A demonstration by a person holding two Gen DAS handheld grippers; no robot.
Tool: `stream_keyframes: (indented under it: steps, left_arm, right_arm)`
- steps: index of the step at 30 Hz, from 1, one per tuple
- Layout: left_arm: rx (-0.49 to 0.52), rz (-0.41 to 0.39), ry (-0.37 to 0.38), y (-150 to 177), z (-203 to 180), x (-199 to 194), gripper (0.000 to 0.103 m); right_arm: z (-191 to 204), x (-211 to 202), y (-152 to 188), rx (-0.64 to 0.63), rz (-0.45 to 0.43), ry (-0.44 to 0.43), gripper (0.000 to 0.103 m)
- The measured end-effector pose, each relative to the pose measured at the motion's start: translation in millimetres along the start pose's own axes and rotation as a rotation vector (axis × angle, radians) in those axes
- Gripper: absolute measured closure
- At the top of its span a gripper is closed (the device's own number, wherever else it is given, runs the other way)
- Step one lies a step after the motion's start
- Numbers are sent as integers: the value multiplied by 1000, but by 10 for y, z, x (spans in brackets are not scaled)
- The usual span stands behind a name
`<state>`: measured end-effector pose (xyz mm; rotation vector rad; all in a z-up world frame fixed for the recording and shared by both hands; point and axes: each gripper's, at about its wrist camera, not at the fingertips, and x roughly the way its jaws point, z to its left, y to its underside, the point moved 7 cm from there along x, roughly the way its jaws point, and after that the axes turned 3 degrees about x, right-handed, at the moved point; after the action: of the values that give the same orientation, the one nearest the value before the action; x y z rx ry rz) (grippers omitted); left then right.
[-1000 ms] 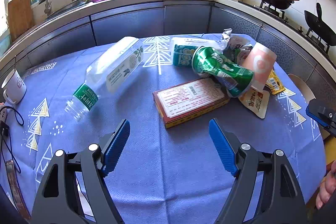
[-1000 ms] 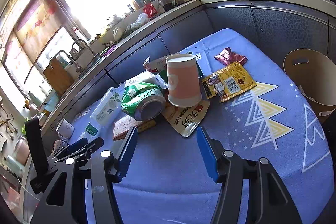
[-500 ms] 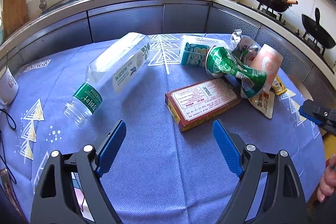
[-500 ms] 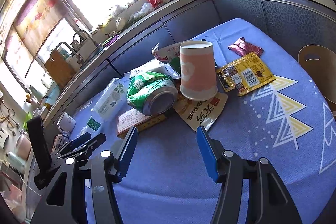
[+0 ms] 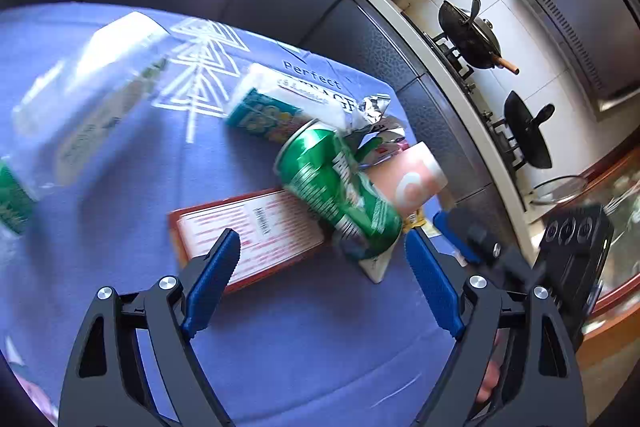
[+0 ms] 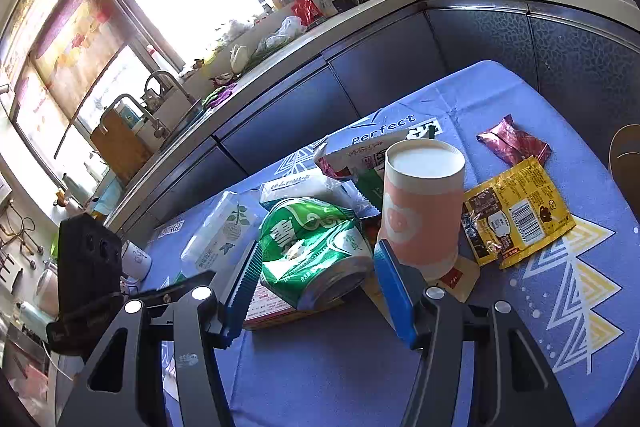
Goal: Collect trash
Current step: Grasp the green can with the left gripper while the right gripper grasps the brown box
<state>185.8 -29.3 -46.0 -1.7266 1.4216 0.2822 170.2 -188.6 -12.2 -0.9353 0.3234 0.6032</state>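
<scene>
A worktop [image 6: 520, 367] covered in a blue patterned cloth carries a heap of trash. In the right wrist view, the right gripper [image 6: 316, 291] has its jaws spread on either side of a crushed green can [image 6: 316, 251], which lies on its side on a flat red box [image 6: 276, 311]; the blue pads do not visibly press on the can. Just right of the can stands an upside-down pink paper cup [image 6: 420, 211], and right of that lies a yellow snack packet [image 6: 520, 211], with a dark red wrapper [image 6: 512, 143] farther off. A clear plastic bottle [image 6: 220, 231] lies on its side to the left of the can, and a white torn pouch [image 6: 360, 159] sits behind the cup. In the left wrist view, the left gripper [image 5: 320, 283] hangs with its jaws wide apart and nothing between them, above the cloth near the red box [image 5: 248, 227]. The green can [image 5: 340, 195] lies beyond it, leaning across the box's far right end, with the pink cup [image 5: 412, 179] touching it on the right. A teal and white packet [image 5: 276, 107] lies farther away, and the blurred bottle [image 5: 92, 95] lies at the left.
</scene>
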Motion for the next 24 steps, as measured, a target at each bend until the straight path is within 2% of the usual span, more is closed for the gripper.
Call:
stream_keyframes:
  steps: [3,5,7,10,12,16,24]
  left_arm:
    - [-48,44,44,-59,-10,224,21]
    - [-92,67,68,-43,3,353,27]
    - [-144,103,106,-12,31,468,69]
    - [-210,130,178,40,54,552,87]
    - [-197,115,192,80,13,466,92]
    - [-134,65,165,218,41,106,95]
    - [-153,12,127,794,566,-713,95]
  right_arm:
    - [-66,-36,3,6,-7,14,44]
    - [-138,-79,-14,15,-16,23,44]
    - [-193,-111,-17,26,-23,27,44]
    - [-241,-143,-4,30,-25,32,44]
    - [-255,-149,9,27,-22,33,44]
    - [-246,-123,73,14,-8,36,44]
    - [-1,218,270,-76,83,21,44]
